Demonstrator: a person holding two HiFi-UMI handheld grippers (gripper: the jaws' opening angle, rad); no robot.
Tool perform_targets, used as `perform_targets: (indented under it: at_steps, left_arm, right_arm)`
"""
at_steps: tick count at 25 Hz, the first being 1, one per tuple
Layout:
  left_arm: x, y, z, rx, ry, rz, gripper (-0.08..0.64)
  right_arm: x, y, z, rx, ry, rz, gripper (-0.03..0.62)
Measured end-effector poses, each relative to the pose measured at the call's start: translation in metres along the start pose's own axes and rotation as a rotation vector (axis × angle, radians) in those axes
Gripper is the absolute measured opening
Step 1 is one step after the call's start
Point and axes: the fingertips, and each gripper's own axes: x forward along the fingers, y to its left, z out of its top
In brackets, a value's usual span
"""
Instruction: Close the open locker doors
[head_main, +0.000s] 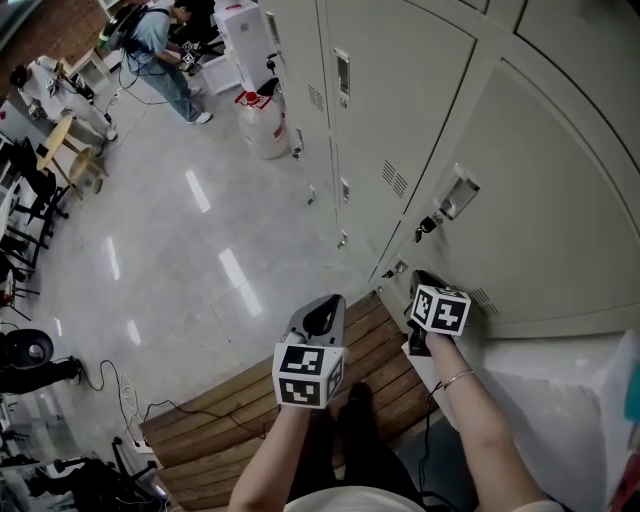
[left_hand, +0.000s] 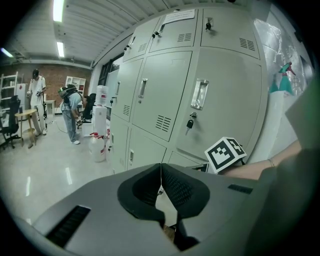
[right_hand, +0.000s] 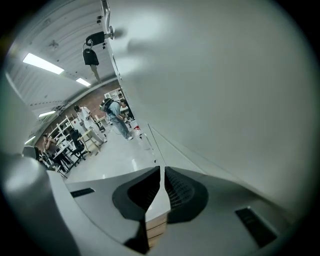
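In the head view my right hand-held gripper (head_main: 425, 285), jaws nearly together and empty, sits low on the locker door (head_main: 540, 200), at five o'clock from its key (head_main: 426, 226). My left hand-held gripper (head_main: 322, 312), also pinched on nothing, hangs over the bench (head_main: 230, 420). In the left gripper view the lockers at twelve o'clock look closed, so their contents are hidden. In the right gripper view the door fills three o'clock, and I judge that a push this low could skid off the smooth panel or let the door spring back unlatched.
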Motion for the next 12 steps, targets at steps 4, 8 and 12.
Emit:
perform_targets:
  at_steps: [4, 8, 12]
  left_arm:
    - [-0.011, 0.004, 0.003, -0.001, -0.011, 0.011, 0.021]
    - [-0.027, 0.007, 0.007, 0.005, -0.03, 0.021, 0.021]
    - [-0.046, 0.009, 0.01, 0.015, -0.042, 0.028, 0.021]
  right_arm:
    - [-0.007, 0.002, 0.002, -0.009, -0.006, -0.005, 0.032]
    - [-0.022, 0.018, 0.003, -0.04, -0.026, 0.023, 0.032]
    - [-0.047, 0.04, 0.002, -0.042, -0.059, 0.05, 0.029]
